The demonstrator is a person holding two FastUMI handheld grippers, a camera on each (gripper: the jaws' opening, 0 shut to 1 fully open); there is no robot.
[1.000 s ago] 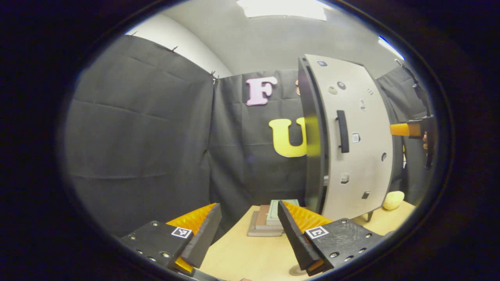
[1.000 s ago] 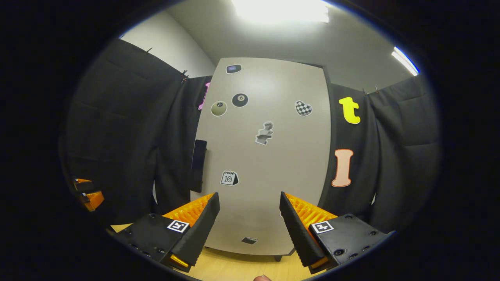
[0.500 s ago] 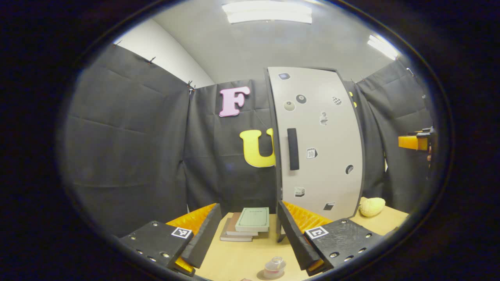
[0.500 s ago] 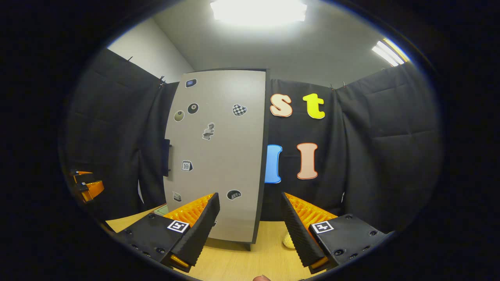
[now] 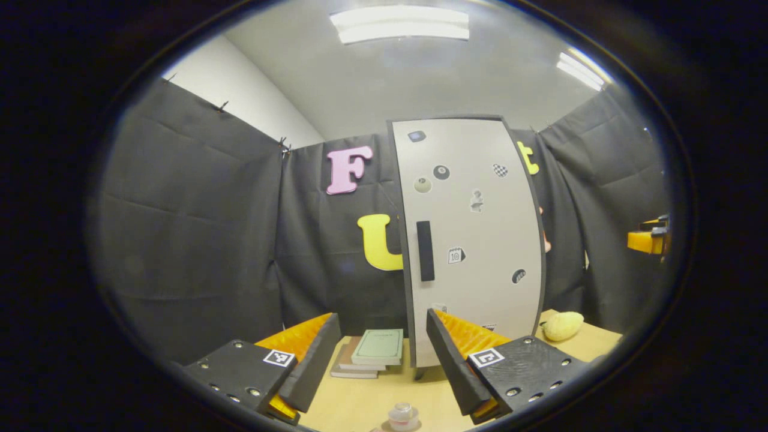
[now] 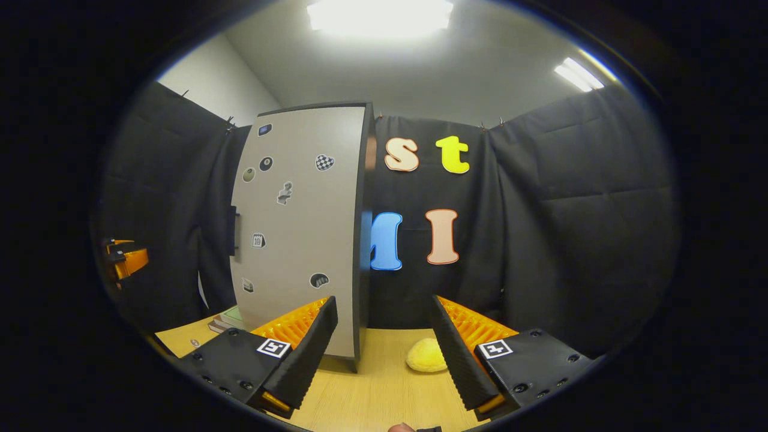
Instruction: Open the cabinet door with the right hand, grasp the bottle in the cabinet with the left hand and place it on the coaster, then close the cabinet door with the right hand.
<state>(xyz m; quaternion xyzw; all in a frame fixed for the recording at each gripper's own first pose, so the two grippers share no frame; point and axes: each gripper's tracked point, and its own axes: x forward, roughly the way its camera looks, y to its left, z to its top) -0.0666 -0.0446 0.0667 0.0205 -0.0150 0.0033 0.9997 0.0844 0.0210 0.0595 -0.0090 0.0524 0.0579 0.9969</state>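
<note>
The grey cabinet (image 5: 474, 240) stands at the back of the table with its sticker-covered door flat against it and a black handle (image 5: 425, 250) on the left edge. A small clear bottle (image 5: 402, 417) stands low in the left gripper view, on what looks like a round coaster. My left gripper (image 5: 381, 318) is open and holds nothing, back from the cabinet and above the bottle. In the right gripper view the cabinet (image 6: 300, 228) is left of centre. My right gripper (image 6: 384, 303) is open too, apart from the door.
A stack of books (image 5: 375, 354) lies left of the cabinet's foot. A yellow lumpy object (image 6: 426, 355) sits on the wooden table (image 6: 384, 396) to the cabinet's right. The other gripper shows at the far right (image 5: 648, 240) and at the far left (image 6: 126, 261).
Both grippers have drawn back from the cabinet, which looks smaller and farther off. The right view has swung to the right of the door. The bottle came into the left view's bottom edge.
</note>
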